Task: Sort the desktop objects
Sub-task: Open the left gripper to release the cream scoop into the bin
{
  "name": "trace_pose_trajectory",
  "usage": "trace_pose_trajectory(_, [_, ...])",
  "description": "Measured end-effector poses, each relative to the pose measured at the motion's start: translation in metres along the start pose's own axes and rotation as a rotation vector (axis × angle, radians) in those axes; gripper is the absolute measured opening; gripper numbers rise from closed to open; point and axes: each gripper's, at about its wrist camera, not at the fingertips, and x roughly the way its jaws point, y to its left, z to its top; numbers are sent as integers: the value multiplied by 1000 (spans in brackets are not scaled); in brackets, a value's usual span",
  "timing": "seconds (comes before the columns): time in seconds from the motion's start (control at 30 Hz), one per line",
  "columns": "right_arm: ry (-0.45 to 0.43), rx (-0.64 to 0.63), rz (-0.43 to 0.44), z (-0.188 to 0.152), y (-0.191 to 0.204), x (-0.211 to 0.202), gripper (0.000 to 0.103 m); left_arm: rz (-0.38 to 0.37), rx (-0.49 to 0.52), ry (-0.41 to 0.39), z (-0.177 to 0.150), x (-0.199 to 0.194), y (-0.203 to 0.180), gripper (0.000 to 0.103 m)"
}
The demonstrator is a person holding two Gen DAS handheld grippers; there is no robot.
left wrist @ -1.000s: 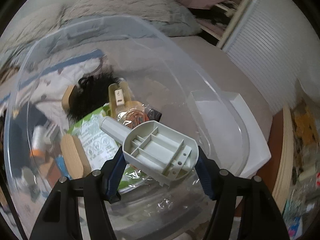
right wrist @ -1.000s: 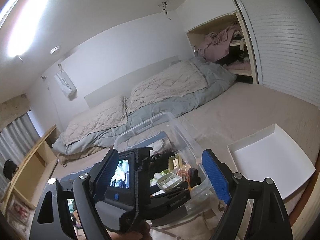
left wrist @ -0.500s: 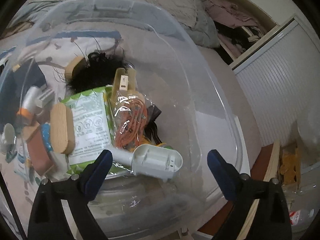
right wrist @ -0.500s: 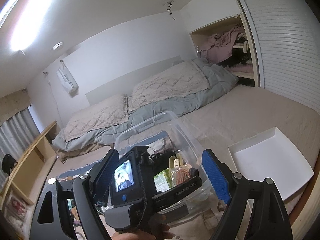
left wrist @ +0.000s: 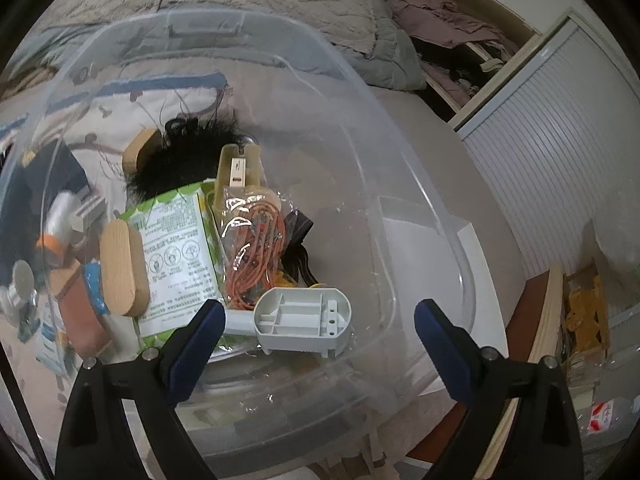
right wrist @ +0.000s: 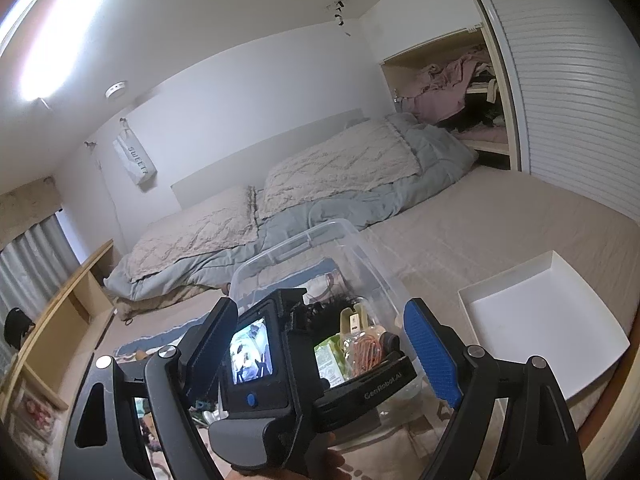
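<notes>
A clear plastic bin (left wrist: pixel 404 184) on the bed holds several things: a green wipes pack (left wrist: pixel 176 248), a bagged orange cable (left wrist: pixel 256 248), a black furry item (left wrist: pixel 180 160), a wooden brush (left wrist: pixel 120 268) and a grey plastic tool (left wrist: pixel 300 316). The grey tool lies loose at the bin's near end. My left gripper (left wrist: pixel 316 328) stands open above it, pads apart from it. In the right wrist view my right gripper (right wrist: pixel 320 344) is open and holds nothing; the left device (right wrist: pixel 276 364) sits in front of it, over the bin (right wrist: pixel 360 256).
A white tray (right wrist: pixel 568 292) lies on the bed to the right of the bin, seen through the bin wall in the left wrist view as a white tray (left wrist: pixel 476 248). Pillows and a quilt (right wrist: pixel 344 168) lie behind. Clutter lies outside the bin's left wall.
My left gripper let go of the grey plastic tool, which now lies in the bin, and its jaws spread wide. The left view rolled slightly. The right gripper stayed put.
</notes>
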Motion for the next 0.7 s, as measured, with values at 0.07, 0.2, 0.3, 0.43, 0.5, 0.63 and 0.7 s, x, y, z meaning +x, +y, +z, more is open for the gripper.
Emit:
trace_pose_trajectory(0.07, [-8,8,-4,1,0,-1,85,6,21,-20,0,-5,-1,96])
trace_pose_trajectory(0.2, [-39,29,-28,4,-2,-5,85,17,64,-52,1,-14,-3,96])
trace_pose_trajectory(0.3, [-70,51,-71,7,-8,-8,85,36,109,-87,-1,-22,-3,96])
trace_pose_trajectory(0.43, [-75,102,-101,9,-21,-5,85,65,157,-126,-3,-33,0,96])
trace_pose_trajectory(0.5, [-75,119,-118,8,-26,-3,85,83,173,-150,-4,-38,3,96])
trace_pose_trajectory(0.63, [-76,116,-160,5,-32,3,85,103,202,-184,-4,-48,9,96])
trace_pose_trajectory(0.7, [-70,107,-178,2,-33,8,90,105,211,-195,-4,-53,13,96])
